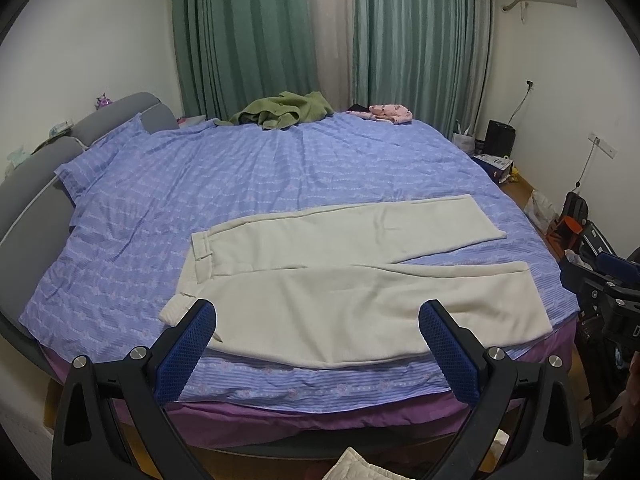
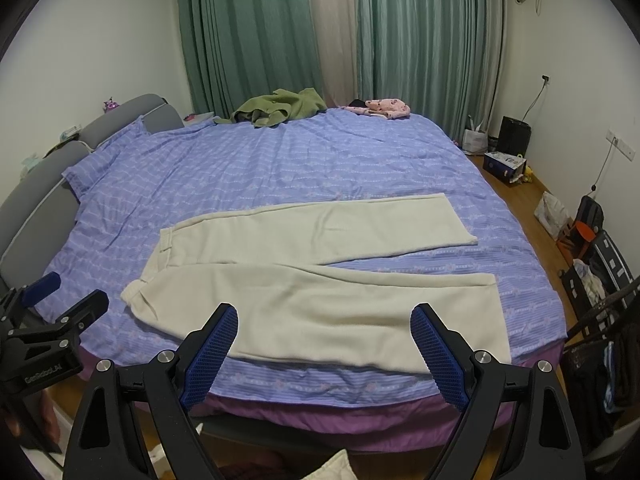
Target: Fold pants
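Note:
Cream pants [image 1: 340,272] [image 2: 304,268] lie flat on the blue patterned bedspread [image 1: 240,184] [image 2: 260,172], waistband to the left and both legs spread apart toward the right. My left gripper [image 1: 318,312] hovers open above the near leg at the bed's front edge, nothing between its blue pads. My right gripper [image 2: 324,316] is also open and empty, over the near leg a little farther right. In the right wrist view the left gripper [image 2: 60,296] shows at the left edge, open. In the left wrist view the right gripper [image 1: 612,280] shows at the right edge.
A green garment [image 1: 284,112] [image 2: 280,110] and a pink garment [image 1: 390,112] [image 2: 380,108] lie at the bed's far edge by the green curtains [image 1: 264,32]. A grey headboard [image 1: 36,184] runs along the left. Boxes, bags and a rack [image 2: 600,264] crowd the wooden floor on the right.

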